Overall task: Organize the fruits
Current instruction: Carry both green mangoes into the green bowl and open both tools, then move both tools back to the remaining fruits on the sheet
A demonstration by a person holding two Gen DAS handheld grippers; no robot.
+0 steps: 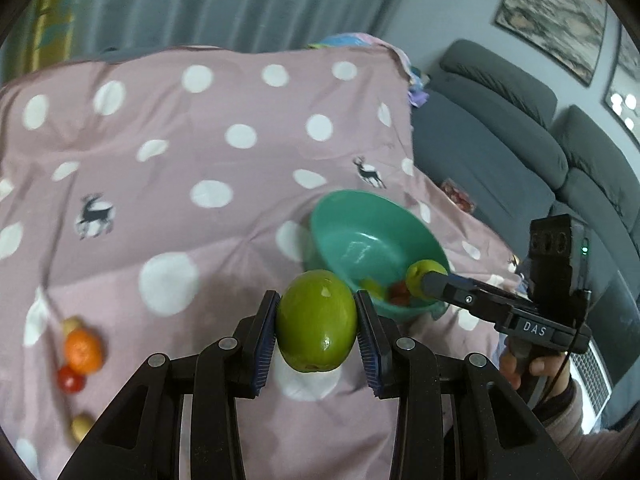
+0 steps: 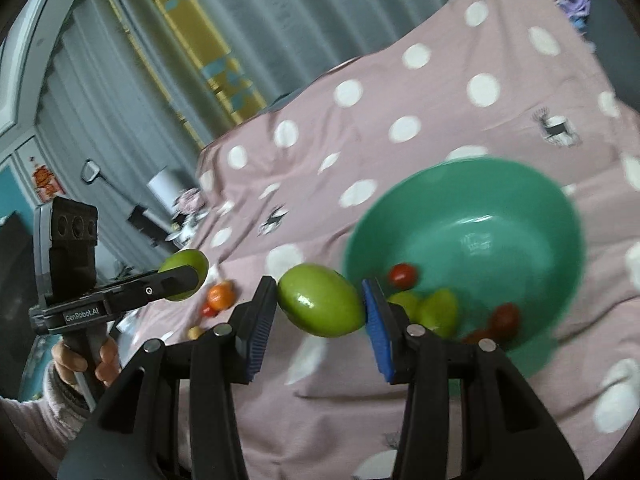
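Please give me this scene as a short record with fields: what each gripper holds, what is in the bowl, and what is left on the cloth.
left gripper: jaws shut on a green fruit
right gripper: jaws shut on a second green fruit
bowl: teal, holds green fruits and small red ones
cloth: pink with white dots
left on cloth: an orange fruit, a small red one, two small pale ones
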